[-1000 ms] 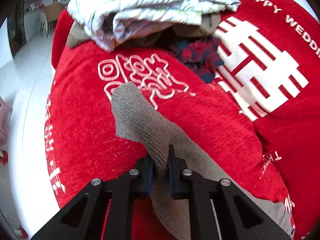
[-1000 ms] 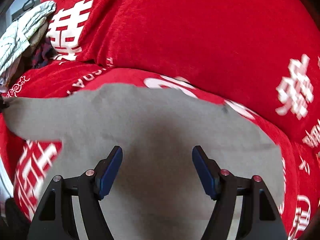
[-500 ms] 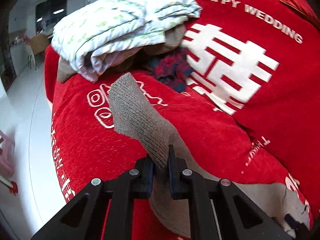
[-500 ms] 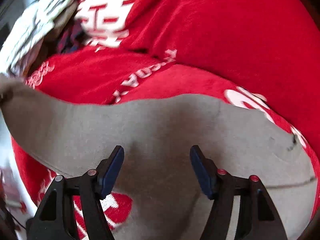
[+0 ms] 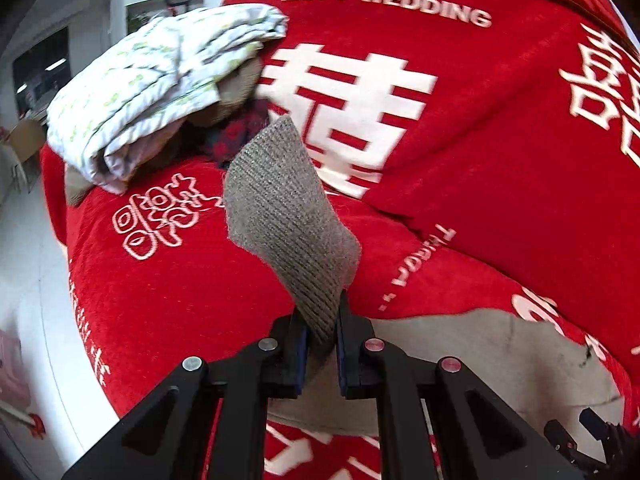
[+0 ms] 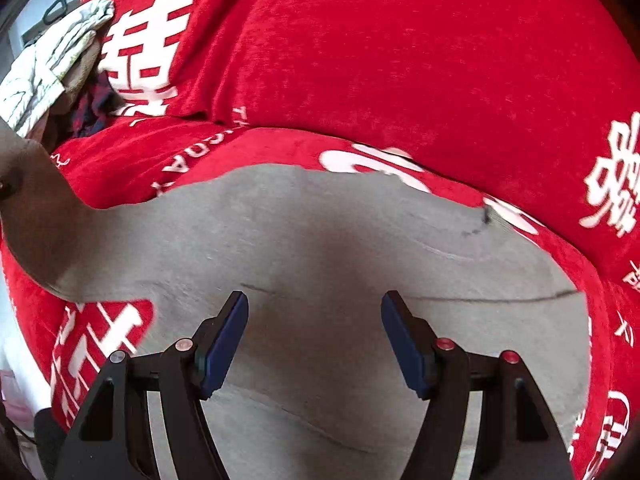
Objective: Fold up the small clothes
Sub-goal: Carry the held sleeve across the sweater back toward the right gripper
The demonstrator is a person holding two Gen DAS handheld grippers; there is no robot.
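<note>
A grey knit garment lies spread on a red sofa cover. My left gripper is shut on the garment's ribbed sleeve end and holds it lifted above the seat. The rest of the garment lies flat to the right. My right gripper is open and empty, hovering over the garment's middle. The lifted sleeve shows at the left edge of the right wrist view.
A pile of folded clothes, white patterned fabric over brown and dark plaid pieces, sits at the far left of the sofa. The sofa back rises behind. White floor lies beyond the left seat edge.
My left gripper has lifted the sleeve end higher and carried it rightward over the seat. My right gripper has stayed open over the garment's body, its view shifting slightly.
</note>
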